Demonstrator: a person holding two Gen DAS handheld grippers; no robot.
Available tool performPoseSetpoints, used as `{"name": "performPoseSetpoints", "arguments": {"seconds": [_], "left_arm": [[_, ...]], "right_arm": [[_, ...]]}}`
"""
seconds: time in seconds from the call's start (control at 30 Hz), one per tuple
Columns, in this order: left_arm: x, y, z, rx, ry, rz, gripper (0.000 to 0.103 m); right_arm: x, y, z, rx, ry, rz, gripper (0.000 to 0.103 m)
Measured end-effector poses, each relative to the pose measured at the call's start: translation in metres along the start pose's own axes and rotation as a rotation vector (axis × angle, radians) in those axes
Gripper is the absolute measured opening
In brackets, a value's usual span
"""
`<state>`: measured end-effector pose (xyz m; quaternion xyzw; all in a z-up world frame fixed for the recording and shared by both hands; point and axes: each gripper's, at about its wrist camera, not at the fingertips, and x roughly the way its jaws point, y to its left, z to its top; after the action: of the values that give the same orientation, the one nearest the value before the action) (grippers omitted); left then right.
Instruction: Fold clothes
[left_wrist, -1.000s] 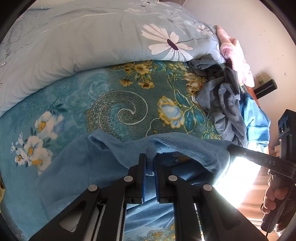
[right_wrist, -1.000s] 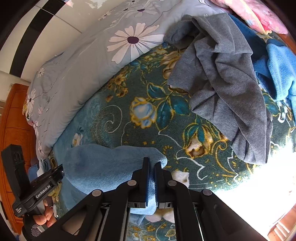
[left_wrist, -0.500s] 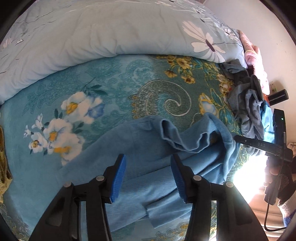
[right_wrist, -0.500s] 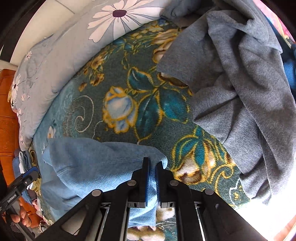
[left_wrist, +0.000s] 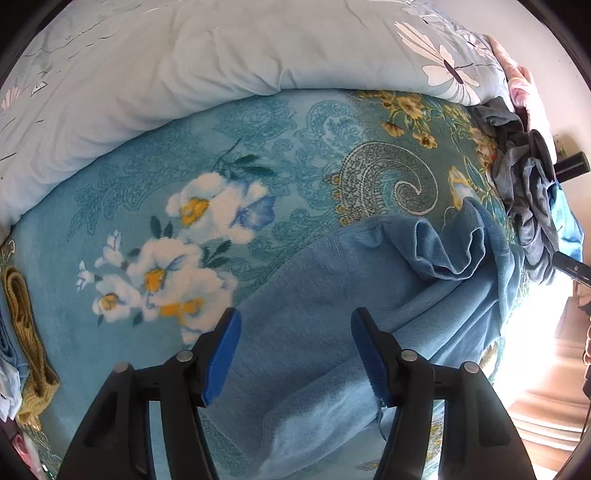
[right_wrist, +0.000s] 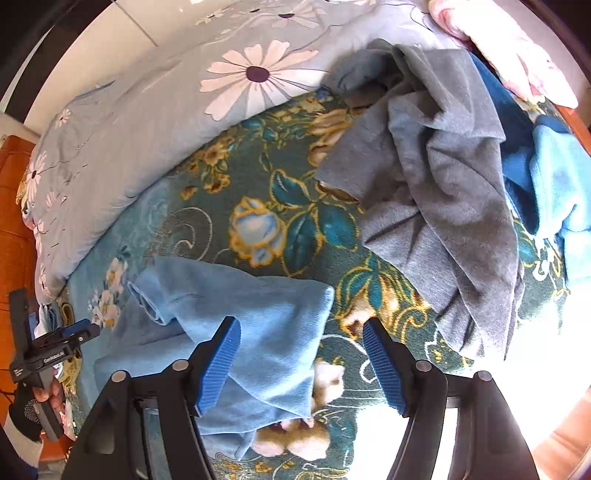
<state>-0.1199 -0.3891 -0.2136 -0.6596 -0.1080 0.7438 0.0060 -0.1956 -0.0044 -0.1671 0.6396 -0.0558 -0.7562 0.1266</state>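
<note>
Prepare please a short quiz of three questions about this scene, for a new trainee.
1. True or false: the left hand-held gripper is clamped on the light blue garment.
2. Which garment lies crumpled to the right of the light blue one in the right wrist view? A) grey garment B) a red one C) a white one
3. Fill in: the garments lie on a floral ____.

Key:
1. False. Its jaws are opening, with the pads off the cloth, which lies flat below them.
2. A
3. blanket
</note>
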Motion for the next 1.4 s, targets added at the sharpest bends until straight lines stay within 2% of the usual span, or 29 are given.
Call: {"name": "performPoseSetpoints", "arguments": {"seconds": [0.13,0.27,0.43,0.6,0.63,0.67,0.73,0.97,1.17,1.3,1.4], "left_arm": [[0.02,-0.011,0.012,0.078,0.026,-0.008,0.067],[0.041,-0.021,0.025,0.158,0.046,-0.01,0.067],[0.06,-0.022,0.037,0.205,0.072,-0.027,0.067],[0.068,-0.016,0.043,0.2,0.082,-0.063,0.067],[0.07,-0.015,0.045,0.198,0.085,-0.067,0.067],[0.071,-0.012,0.046,0.196,0.089,-0.07,0.067],[0.073,-0.009,0.048,0.196,0.096,-0.083,0.067],[0.075,-0.009,0.053,0.243,0.117,-0.087,0.067],[0.076,-0.008,0.063,0.237,0.123,-0.1,0.067],[0.081,-0.027,0.07,0.281,0.12,-0.072,0.066],[0.086,-0.042,0.066,0.362,0.113,0.006,0.066]], "right_arm": [[0.019,0.047,0.011,-0.123,0.031,0.045,0.072],[0.05,0.092,0.01,-0.268,0.08,0.045,0.072],[0.078,0.109,0.004,-0.364,0.115,-0.034,0.071],[0.081,0.095,0.008,-0.335,0.12,-0.033,0.043],[0.08,0.092,0.009,-0.33,0.12,-0.033,0.032],[0.08,0.089,0.01,-0.324,0.12,-0.035,0.015],[0.078,0.081,0.012,-0.308,0.115,-0.051,0.006],[0.063,0.036,0.02,-0.207,0.064,-0.128,0.004],[0.047,0.009,0.014,-0.142,0.041,-0.152,0.004],[0.04,0.008,0.007,-0.135,0.028,-0.146,0.004],[0.039,0.007,0.004,-0.123,0.02,-0.132,0.004]]}}
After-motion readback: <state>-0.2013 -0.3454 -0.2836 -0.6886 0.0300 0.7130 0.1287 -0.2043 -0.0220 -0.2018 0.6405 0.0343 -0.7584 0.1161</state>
